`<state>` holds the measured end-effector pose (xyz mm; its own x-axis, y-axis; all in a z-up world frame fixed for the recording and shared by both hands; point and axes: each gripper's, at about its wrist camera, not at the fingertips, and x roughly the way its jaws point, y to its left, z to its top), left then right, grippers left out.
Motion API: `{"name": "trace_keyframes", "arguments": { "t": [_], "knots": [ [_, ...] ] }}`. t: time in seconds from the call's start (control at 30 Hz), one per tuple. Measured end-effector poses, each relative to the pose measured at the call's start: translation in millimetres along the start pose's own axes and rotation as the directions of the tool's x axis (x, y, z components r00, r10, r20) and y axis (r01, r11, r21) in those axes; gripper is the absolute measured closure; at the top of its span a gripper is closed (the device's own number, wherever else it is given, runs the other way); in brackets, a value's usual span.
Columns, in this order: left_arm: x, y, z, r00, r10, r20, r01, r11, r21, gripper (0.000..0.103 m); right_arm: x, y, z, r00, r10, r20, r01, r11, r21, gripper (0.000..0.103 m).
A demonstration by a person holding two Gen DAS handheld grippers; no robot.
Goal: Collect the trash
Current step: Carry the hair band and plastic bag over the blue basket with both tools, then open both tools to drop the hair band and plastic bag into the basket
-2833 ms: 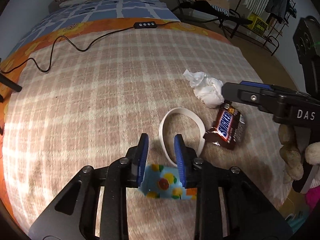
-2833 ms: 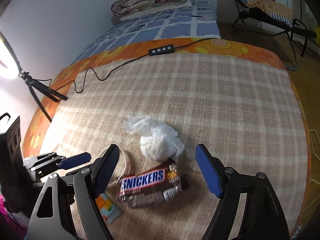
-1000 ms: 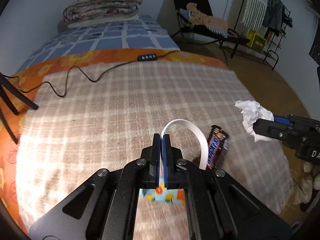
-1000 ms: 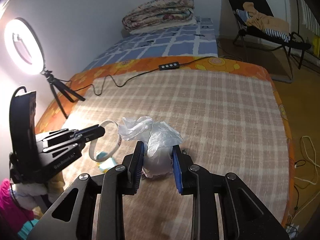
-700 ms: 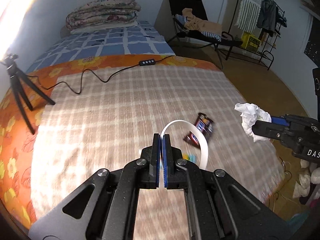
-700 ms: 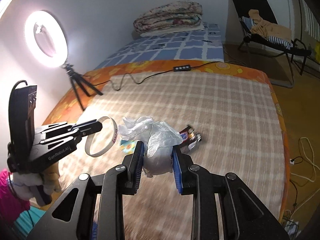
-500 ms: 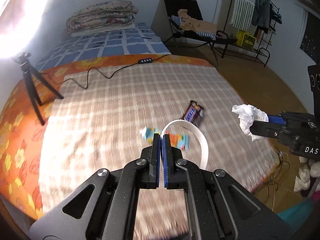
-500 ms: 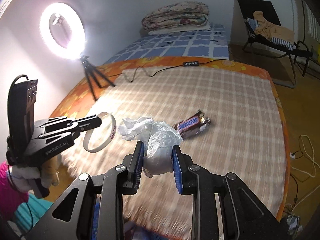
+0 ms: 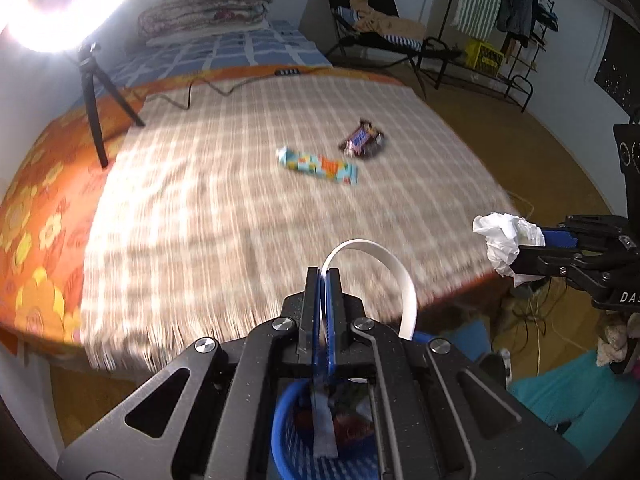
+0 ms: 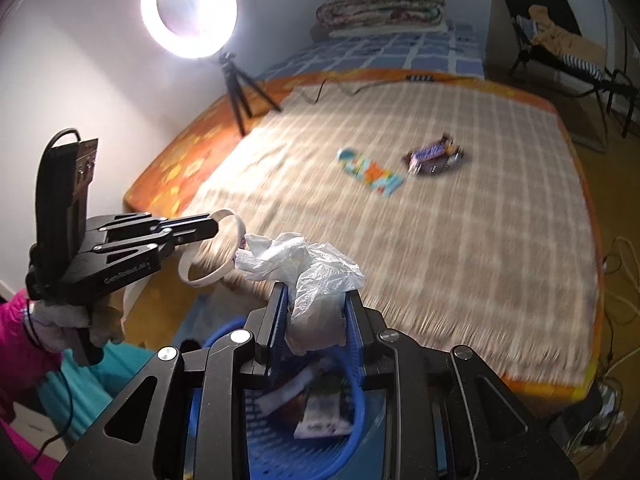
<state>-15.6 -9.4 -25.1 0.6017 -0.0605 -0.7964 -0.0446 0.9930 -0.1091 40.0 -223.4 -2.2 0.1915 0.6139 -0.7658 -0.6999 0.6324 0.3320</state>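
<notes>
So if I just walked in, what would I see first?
Probably the bright ring light shining at the far left of the bed. Next, the two tools up close: the right tool pinches a crumpled white tissue, and the left tool holds a white band above a blue basket.

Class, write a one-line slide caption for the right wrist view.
Right gripper holds crumpled white tissue above a blue basket, two wrappers left on the bed.

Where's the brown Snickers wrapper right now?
The brown Snickers wrapper lies on the checked blanket, far side of the bed, just right of the light-blue patterned wrapper in both wrist views.
</notes>
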Motion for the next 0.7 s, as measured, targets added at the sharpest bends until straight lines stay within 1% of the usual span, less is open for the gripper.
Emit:
{"name": "trace_keyframes", "arguments": {
  "t": [0.13, 0.33, 0.5, 0.7],
  "knots": [
    [4, -3, -27, 0.999, -0.006, -0.043, 0.006, 1.0, -0.006, 0.103, 5, 10, -22, 0.999, 0.011, -0.033, -0.011, 1.0, -0.009, 0.078],
    [14, -5, -59, 0.995, -0.021, -0.1, 0.019, 1.0, -0.021, 0.103, 20, 19, -48, 0.996, 0.018, -0.082, -0.019, 1.0, -0.015, 0.078],
    [22, -10, -78, 0.99, -0.024, -0.142, 0.024, 1.0, -0.005, 0.103, 35, 22, -66, 0.991, 0.028, -0.127, -0.03, 0.999, -0.012, 0.078],
    [36, -17, -97, 0.98, -0.03, -0.197, 0.031, 1.0, 0.005, 0.103, 51, 23, -79, 0.986, 0.025, -0.166, -0.03, 0.999, -0.024, 0.078]
  ]
}}
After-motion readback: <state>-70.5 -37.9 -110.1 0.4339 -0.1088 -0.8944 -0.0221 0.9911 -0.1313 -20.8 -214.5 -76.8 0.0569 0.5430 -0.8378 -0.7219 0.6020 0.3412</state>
